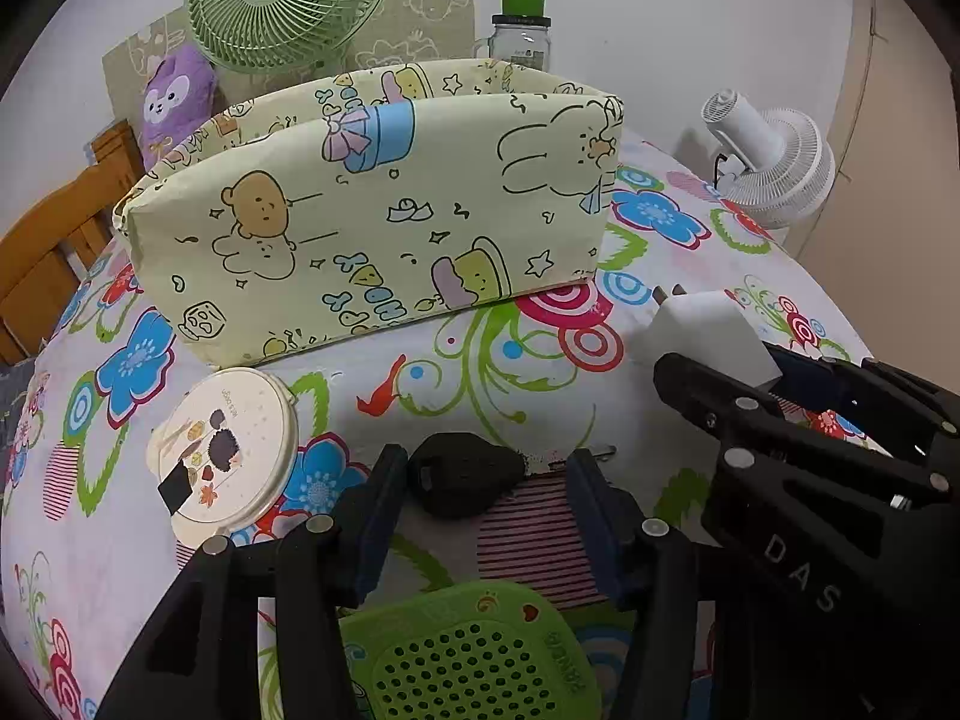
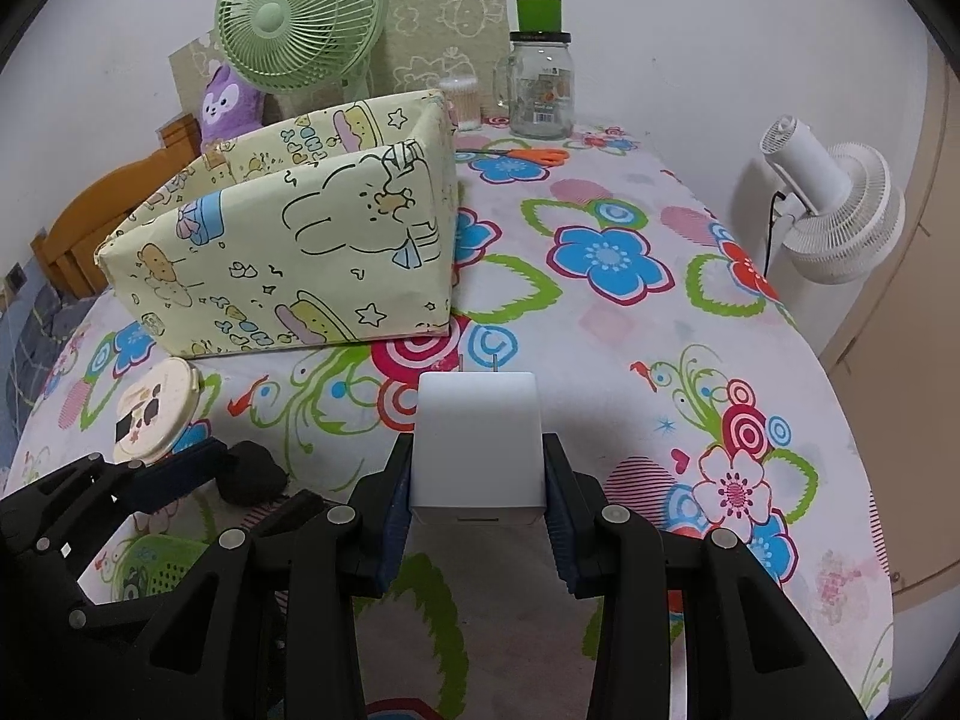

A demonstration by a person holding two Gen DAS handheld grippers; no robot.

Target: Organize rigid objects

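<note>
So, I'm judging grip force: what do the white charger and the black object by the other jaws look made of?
White charger: smooth matte plastic, crisp edges, metal prongs; looks rigid. Black object: dull black, probably plastic or rubber; too dark to tell.

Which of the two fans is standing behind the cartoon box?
The green fan, beside the purple plush toy behind the box. The white fan is clipped at the table's right edge.

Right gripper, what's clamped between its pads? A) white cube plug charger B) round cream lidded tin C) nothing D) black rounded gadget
A: in the right wrist view both blue pads of the right gripper press the sides of the white cube plug charger.
</note>
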